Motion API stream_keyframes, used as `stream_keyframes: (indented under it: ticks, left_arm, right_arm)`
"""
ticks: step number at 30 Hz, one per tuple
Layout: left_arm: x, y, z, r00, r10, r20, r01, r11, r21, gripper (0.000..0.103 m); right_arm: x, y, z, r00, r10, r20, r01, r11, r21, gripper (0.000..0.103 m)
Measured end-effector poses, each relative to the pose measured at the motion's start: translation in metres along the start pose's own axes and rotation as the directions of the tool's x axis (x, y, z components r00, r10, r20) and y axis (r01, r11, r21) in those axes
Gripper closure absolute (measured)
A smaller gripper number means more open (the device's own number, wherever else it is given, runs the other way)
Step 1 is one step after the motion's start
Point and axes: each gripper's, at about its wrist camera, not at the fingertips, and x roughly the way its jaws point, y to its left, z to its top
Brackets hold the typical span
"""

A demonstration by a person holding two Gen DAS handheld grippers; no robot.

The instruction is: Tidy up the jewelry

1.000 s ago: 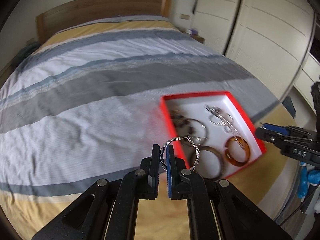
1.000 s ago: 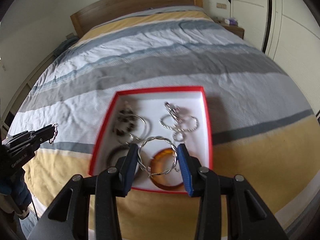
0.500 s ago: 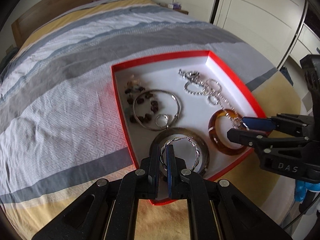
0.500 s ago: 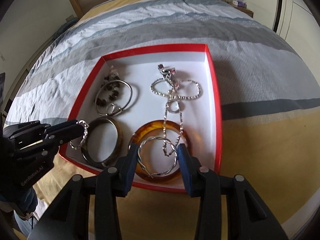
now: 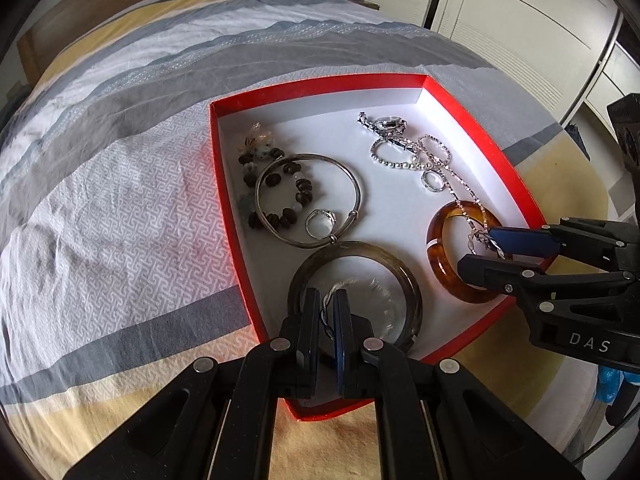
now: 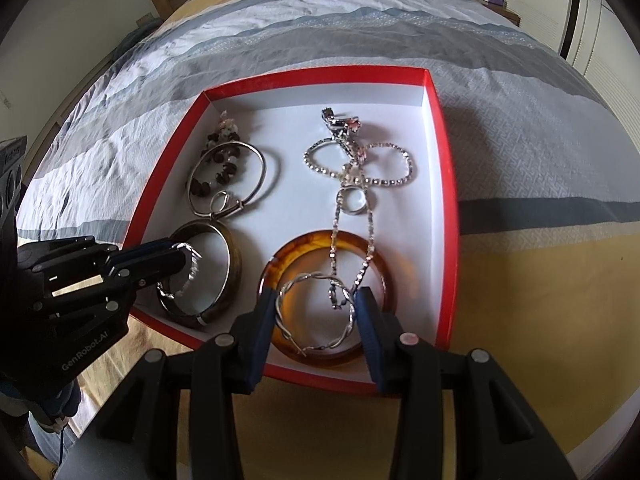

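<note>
A red box (image 5: 224,208) (image 6: 446,208) with a white inside lies on the bed and holds jewelry. My left gripper (image 5: 328,312) (image 6: 182,260) is shut on a twisted silver hoop earring (image 5: 376,304) (image 6: 192,268), held over the dark bangle (image 5: 412,280) (image 6: 234,276). My right gripper (image 6: 316,312) (image 5: 486,250) is shut on a second twisted silver hoop earring (image 6: 320,336) across its width, over the amber bangle (image 6: 316,244) (image 5: 440,264). A silver chain (image 6: 368,264) lies across the amber bangle.
The box also holds a thin silver bangle (image 5: 352,184), dark beads (image 5: 276,180), a crystal bracelet (image 6: 384,180), a watch (image 5: 388,122) and rings (image 5: 432,182). The striped bedspread (image 5: 120,184) surrounds the box. White wardrobe doors (image 5: 520,12) stand on the right.
Both grippers have moved forward and down toward the box, each still holding its hoop earring. The earrings now hang low over the bangles inside the box.
</note>
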Motion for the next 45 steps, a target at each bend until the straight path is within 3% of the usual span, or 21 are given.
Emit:
stream_keyframes:
  ticks: [8, 16, 24, 31, 45]
  left_arm:
    - [-0.009, 0.006, -0.004, 1.000, -0.018, -0.001, 0.018, 1.000, -0.023, 0.093]
    - [-0.048, 0.007, -0.013, 0.998, -0.027, 0.065, 0.029, 0.999, -0.028, 0.083]
    - [-0.116, 0.026, -0.030, 0.983, 0.055, 0.174, -0.042, 0.996, -0.078, 0.065]
    - [-0.163, 0.053, -0.061, 0.963, 0.169, 0.208, -0.140, 0.979, -0.150, 0.054]
    - [-0.241, 0.086, -0.133, 0.924, 0.259, 0.280, -0.189, 0.949, -0.252, 0.037]
  right_arm:
    - [-0.005, -0.001, -0.001, 1.000, -0.012, -0.002, 0.012, 1.000, 0.015, 0.063]
    - [-0.022, 0.000, -0.002, 0.999, -0.021, 0.025, 0.020, 0.999, 0.036, 0.060]
    - [-0.064, 0.028, -0.003, 0.993, -0.025, 0.119, 0.022, 0.999, 0.025, 0.060]
    - [-0.087, 0.072, -0.020, 0.989, -0.004, 0.151, 0.006, 1.000, -0.014, 0.059]
    - [-0.122, 0.156, -0.065, 0.984, 0.016, 0.175, 0.004, 0.993, -0.115, 0.057]
